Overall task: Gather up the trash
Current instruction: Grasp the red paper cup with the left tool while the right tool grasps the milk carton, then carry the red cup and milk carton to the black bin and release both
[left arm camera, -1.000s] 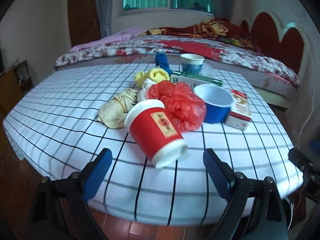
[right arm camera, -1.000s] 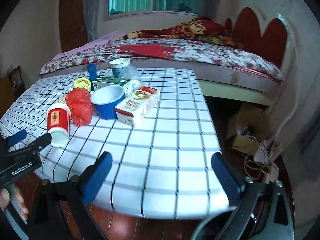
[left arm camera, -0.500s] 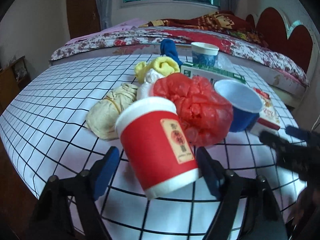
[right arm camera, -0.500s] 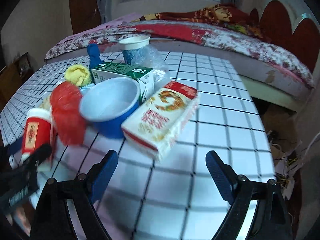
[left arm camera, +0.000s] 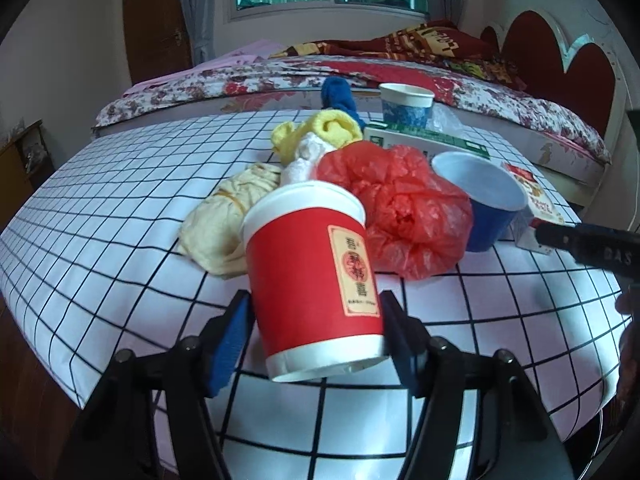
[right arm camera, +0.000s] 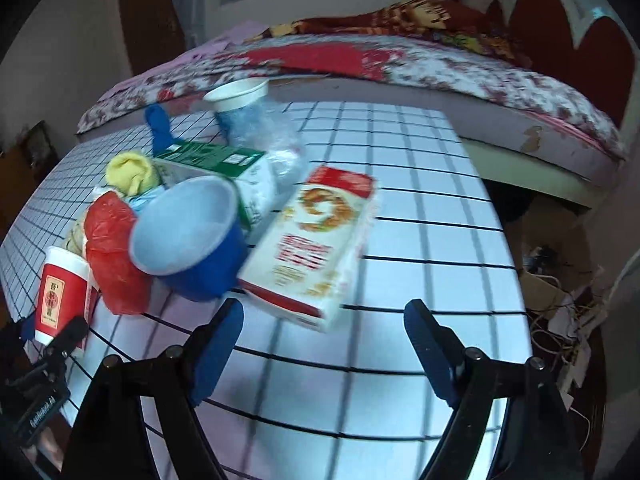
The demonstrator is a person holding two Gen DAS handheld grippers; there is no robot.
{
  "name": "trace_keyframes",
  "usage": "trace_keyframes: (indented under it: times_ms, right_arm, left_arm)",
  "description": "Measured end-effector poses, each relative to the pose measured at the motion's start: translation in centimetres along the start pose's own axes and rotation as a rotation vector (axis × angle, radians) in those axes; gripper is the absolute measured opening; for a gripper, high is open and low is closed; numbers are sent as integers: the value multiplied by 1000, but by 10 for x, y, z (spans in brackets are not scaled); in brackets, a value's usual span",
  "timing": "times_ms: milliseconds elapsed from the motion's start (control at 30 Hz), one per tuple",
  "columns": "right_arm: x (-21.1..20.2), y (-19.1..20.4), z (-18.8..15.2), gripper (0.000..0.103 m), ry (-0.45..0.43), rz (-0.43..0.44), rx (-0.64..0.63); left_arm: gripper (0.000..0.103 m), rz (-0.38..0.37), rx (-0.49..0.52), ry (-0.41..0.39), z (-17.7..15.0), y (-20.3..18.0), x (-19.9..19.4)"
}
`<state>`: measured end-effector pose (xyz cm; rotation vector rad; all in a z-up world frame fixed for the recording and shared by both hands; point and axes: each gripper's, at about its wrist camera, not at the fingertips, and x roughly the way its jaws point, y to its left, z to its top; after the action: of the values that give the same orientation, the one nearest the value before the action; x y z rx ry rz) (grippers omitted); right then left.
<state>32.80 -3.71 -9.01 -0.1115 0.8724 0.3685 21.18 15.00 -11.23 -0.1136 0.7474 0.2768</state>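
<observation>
A red paper cup [left arm camera: 316, 276] lies tilted on the checked table [left arm camera: 100, 216]. My left gripper [left arm camera: 316, 332] has a blue pad on each side of the cup's base, touching or nearly touching it. Behind it lie a red plastic bag [left arm camera: 404, 208], a blue cup [left arm camera: 484, 200], and beige [left arm camera: 228, 216] and yellow [left arm camera: 320, 132] cloths. My right gripper [right arm camera: 324, 340] is open and empty just in front of a red and white carton [right arm camera: 316, 240]. The red cup [right arm camera: 60, 292] and blue cup [right arm camera: 188, 236] show there too.
A green and white box [right arm camera: 224, 160], a white and blue paper cup [left arm camera: 406, 106] and clear plastic [right arm camera: 272, 136] sit at the table's back. A bed [left arm camera: 460, 92] stands behind. Cables and boxes [right arm camera: 560, 300] lie on the floor to the right.
My left gripper moved forward and its jaws narrowed around the red cup. My right gripper moved forward toward the carton, jaws still wide.
</observation>
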Motion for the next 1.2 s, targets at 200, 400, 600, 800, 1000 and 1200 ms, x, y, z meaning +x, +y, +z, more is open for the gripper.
trace_keyframes:
  times_ms: [200,400,600,800,1000,1200]
  right_arm:
    - [22,-2,5,72,41,-52,16]
    - [11,-17,1,56,36,-83,44]
    - [26,-22,8,51,52,-138,24]
    - [-2,-34,-12,51,-29,-110,19]
    - [-59,-37,-39,51,-141,-95,10]
    - [-115,-45,-72,52,-198,-91,26]
  left_arm:
    - [65,-6,-6,14,0,9,6]
    - [65,-12,-13,19,-4,19,8]
    - [57,-45,-21,29,-5,23,12]
    - [53,-66,-27,-11,-8,27,-1]
    - [53,-83,23,-70,-12,14,-32]
    - [53,-152,84,-110,-21,-17,-70]
